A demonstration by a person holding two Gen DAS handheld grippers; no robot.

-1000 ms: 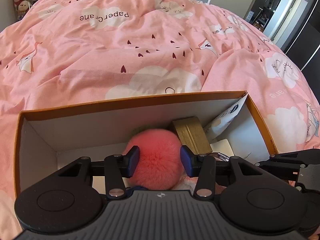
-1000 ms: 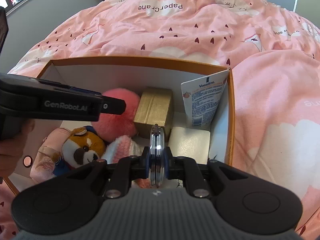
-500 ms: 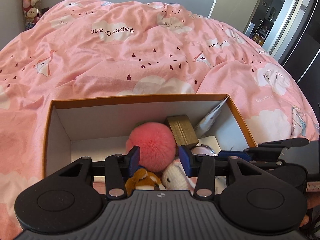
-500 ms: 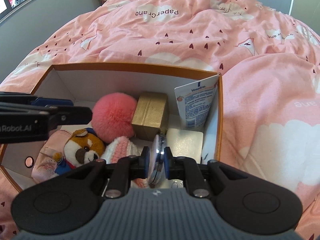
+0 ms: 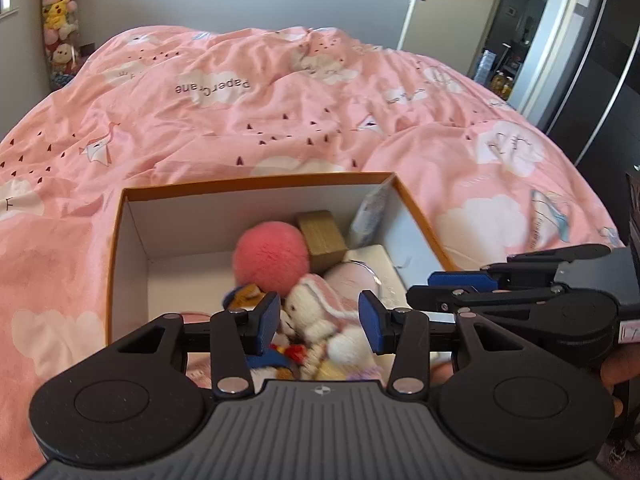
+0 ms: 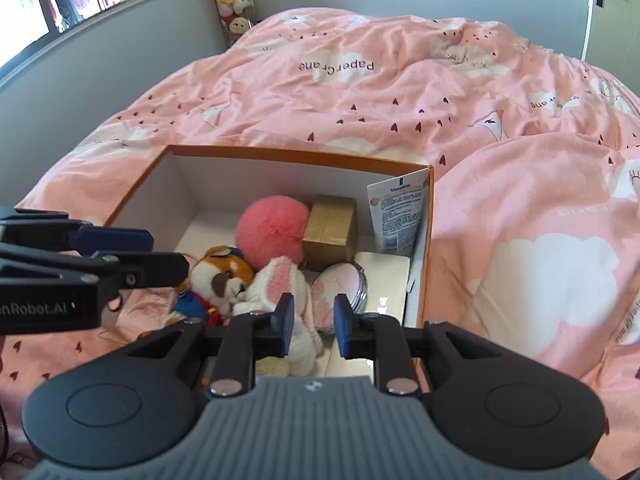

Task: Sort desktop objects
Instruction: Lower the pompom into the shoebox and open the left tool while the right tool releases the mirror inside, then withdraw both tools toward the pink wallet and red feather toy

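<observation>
A pink duvet [image 5: 280,120] carries your orange box [image 5: 256,182]; your left gripper [image 5: 319,322] gapes empty above the pompom [image 5: 272,254]. Right view: your right gripper [image 6: 313,322] stands parted, empty, near the compact mirror [image 6: 340,280] inside.

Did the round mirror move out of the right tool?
Yes. The round mirror left the open right tool and now lies inside the box, beside the gold block.

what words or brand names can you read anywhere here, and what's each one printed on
"PaperCrane", upside down to the camera, on a white cloud of the pink duvet.
"Vaseline" on the white tube standing in the box's right corner; its small print is too small to read.
"enRobot.AI", cut off at the frame edge, on the left gripper body.
Partial upside-down lettering on other duvet clouds is not fully readable.
</observation>
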